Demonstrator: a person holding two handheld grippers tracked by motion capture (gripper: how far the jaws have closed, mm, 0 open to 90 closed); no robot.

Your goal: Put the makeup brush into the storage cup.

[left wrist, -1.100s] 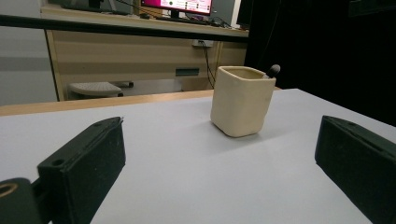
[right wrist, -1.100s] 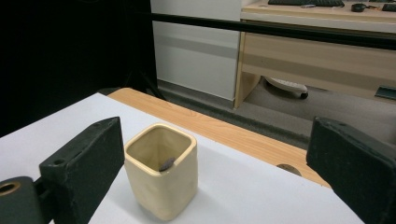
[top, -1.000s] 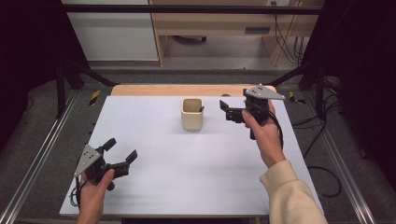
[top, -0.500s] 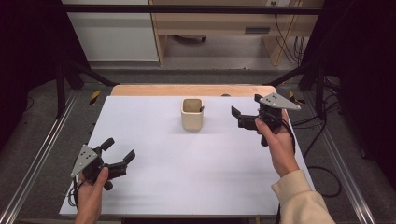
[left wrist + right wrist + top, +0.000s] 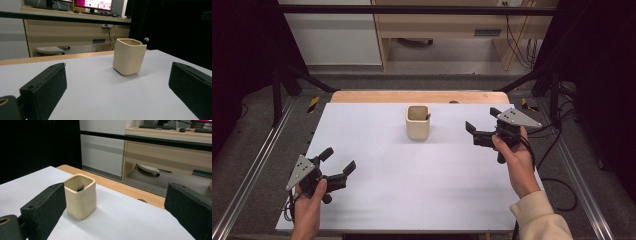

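Observation:
A cream square cup (image 5: 418,123) stands upright at the far middle of the white table (image 5: 422,200). A small dark tip (image 5: 427,117) sticks up at its right rim. My right gripper (image 5: 482,120) hovers to the right of the cup, open and empty, with its jaws pointed towards it. At the near left my left gripper (image 5: 338,160) is held low, open and empty. The left gripper view has the cup (image 5: 128,60) and the dark tip (image 5: 146,40) ahead between wide jaws. In the right gripper view the cup (image 5: 81,196) with the dark item (image 5: 80,187) sits just behind the left jaw.
A wooden strip (image 5: 362,96) runs along the table's far edge. Metal rails (image 5: 249,170) flank the table on both sides. Cables (image 5: 557,185) lie on the floor at the right. A wooden desk (image 5: 452,25) stands beyond the table.
My right gripper has drawn back from the cup, moving right and nearer the person. The left gripper has barely shifted. The cup has not moved.

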